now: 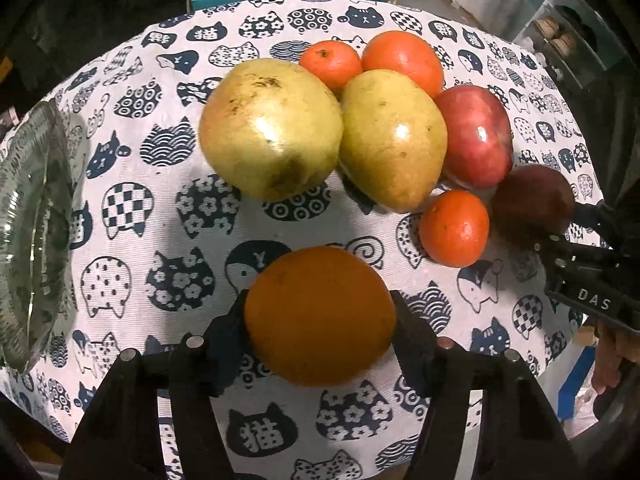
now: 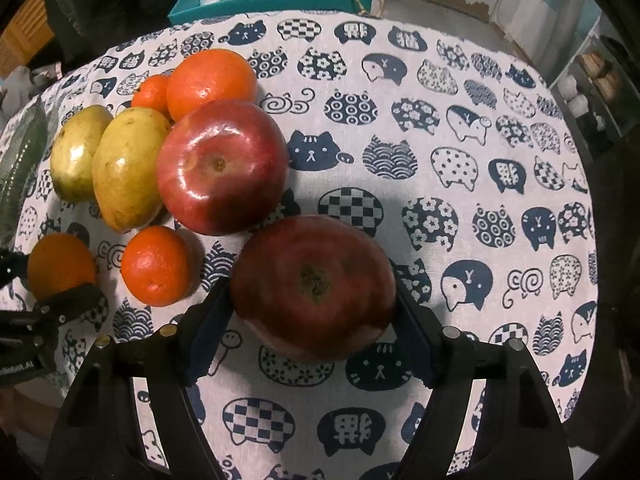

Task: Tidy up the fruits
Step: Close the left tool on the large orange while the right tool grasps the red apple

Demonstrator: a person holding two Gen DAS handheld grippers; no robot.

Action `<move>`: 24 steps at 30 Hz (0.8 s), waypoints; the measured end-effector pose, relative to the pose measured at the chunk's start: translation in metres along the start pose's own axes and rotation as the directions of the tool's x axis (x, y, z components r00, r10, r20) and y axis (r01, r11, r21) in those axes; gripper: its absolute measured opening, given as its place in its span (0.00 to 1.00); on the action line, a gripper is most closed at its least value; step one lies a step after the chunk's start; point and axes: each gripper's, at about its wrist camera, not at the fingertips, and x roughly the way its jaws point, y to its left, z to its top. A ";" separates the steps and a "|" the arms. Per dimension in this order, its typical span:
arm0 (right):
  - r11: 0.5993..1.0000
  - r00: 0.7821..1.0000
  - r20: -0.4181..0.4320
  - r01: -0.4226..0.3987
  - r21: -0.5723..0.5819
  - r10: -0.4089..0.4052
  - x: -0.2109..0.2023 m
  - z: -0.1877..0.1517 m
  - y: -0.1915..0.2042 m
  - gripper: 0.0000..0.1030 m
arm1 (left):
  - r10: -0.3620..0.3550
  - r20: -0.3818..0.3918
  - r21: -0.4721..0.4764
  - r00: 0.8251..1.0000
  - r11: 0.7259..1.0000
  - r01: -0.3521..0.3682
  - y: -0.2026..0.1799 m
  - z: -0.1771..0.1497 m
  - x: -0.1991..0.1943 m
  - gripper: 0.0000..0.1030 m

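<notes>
Left tongs (image 1: 320, 316): they pinched a big orange (image 1: 320, 316), one black finger on each side of it.
Right tongs (image 2: 314, 292): they pinched a dark red apple (image 2: 314, 292), with blue pads touching both of its sides.
Big orange: it sat on the cat cloth (image 1: 192, 208), a little apart from the other fruit.
Dark red apple: it was stem side up, just beside a second red apple (image 2: 222, 168).
Fruit pile: two yellow-green fruits (image 1: 272, 128) lay side by side and touched. Behind them were two oranges, a small one (image 1: 330, 64) and a bigger one (image 1: 402, 60). One more small orange (image 1: 454, 228) sat in front of the second red apple.
Glass dish (image 1: 32, 232): it stood at the left edge of the cloth, well apart from the fruit.
Teal box (image 2: 272, 4): it was behind the table.
</notes>
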 end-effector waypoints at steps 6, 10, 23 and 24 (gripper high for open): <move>1.000 0.999 0.036 0.008 0.008 -0.009 -0.018 -0.003 0.009 0.74 | 0.026 0.033 -0.028 0.999 0.999 -0.025 0.016 0.001 -0.013 0.64; 1.000 0.997 0.072 0.019 0.018 -0.020 -0.033 0.000 0.012 0.75 | 0.035 0.077 -0.033 0.996 0.999 -0.032 0.023 0.005 -0.029 0.64; 0.999 0.970 0.241 0.027 0.034 -0.034 -0.090 0.019 0.020 0.75 | 0.102 0.250 -0.024 0.963 0.995 -0.099 0.046 0.007 -0.086 0.64; 0.999 0.967 0.252 0.032 0.031 -0.039 -0.094 0.021 0.022 0.75 | 0.104 0.257 -0.025 0.961 0.995 -0.101 0.046 0.006 -0.088 0.64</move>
